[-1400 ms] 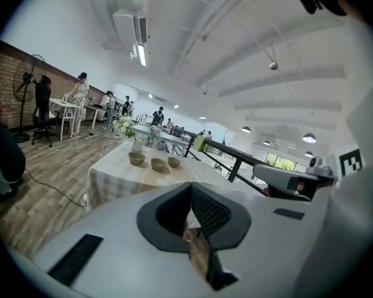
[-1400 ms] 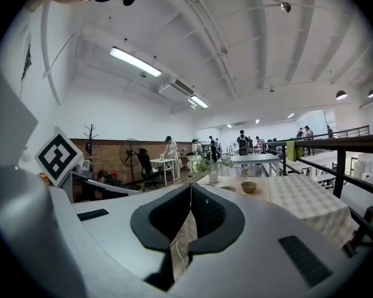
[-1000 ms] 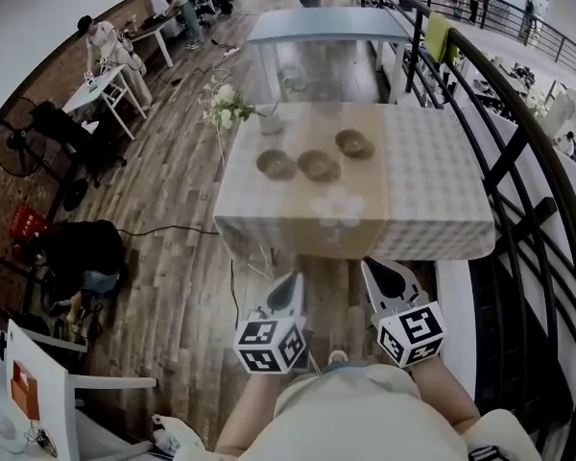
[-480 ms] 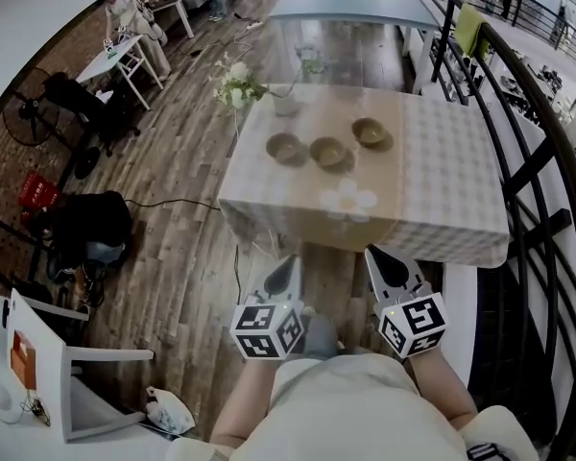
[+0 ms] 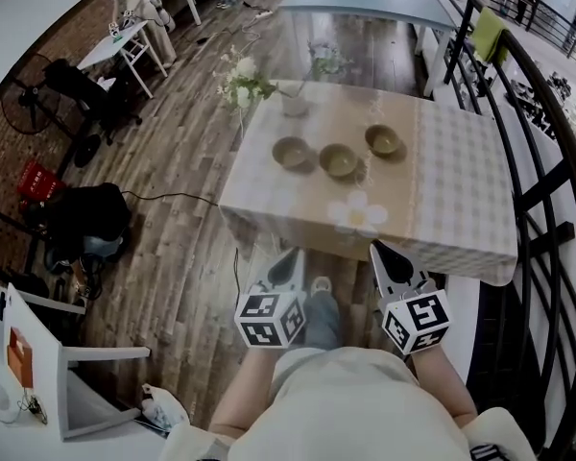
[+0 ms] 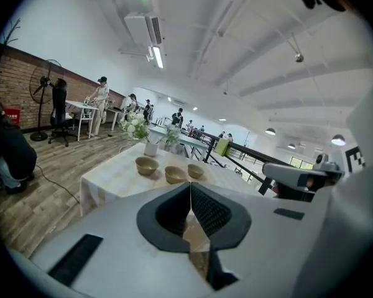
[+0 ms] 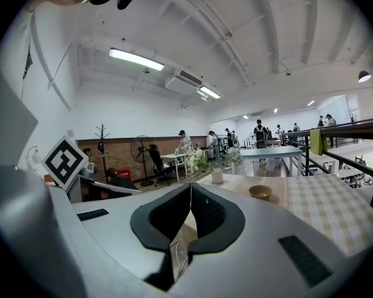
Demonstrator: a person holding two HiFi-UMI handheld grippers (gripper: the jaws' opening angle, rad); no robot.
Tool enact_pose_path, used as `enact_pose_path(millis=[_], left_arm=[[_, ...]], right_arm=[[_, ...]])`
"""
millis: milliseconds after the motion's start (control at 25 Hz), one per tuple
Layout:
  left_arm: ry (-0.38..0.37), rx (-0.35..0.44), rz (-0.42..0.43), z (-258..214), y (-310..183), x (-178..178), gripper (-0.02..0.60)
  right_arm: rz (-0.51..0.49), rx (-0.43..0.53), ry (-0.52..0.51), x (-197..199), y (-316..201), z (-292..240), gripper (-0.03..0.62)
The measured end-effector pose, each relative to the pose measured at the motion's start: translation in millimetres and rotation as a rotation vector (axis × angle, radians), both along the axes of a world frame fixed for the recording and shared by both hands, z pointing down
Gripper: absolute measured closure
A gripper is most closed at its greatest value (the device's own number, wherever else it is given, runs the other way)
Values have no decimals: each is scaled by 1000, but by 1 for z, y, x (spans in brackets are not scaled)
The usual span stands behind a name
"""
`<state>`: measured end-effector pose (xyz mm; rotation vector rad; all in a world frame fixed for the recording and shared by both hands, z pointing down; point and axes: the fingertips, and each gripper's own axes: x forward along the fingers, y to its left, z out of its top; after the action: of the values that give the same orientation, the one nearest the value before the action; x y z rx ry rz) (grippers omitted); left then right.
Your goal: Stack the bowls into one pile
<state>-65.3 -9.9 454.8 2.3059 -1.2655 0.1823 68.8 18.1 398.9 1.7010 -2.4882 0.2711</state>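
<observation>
**Supervisor:** Report claw state.

**Operator:** I read both as closed and empty. The left claw and the right claw have jaws together, with nothing between them.

**Supervisor:** Bowl position?

**Operator:** Three bowls stand apart on the table, well ahead of both claws and past its near edge. The left bowl, middle bowl and right bowl form a row running side to side across my approach. Each is round and upright, mouth up, so none has a long axis. I judge the left claw nearer the left bowl and the right claw nearer the right bowl.
</observation>
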Motion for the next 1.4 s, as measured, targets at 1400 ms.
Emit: enact_pose_path(millis=[1400], left_arm=[[-93,-104,128,79,-248,4,548]], right_arm=[[0,-118,39,-6,-229,37,592]])
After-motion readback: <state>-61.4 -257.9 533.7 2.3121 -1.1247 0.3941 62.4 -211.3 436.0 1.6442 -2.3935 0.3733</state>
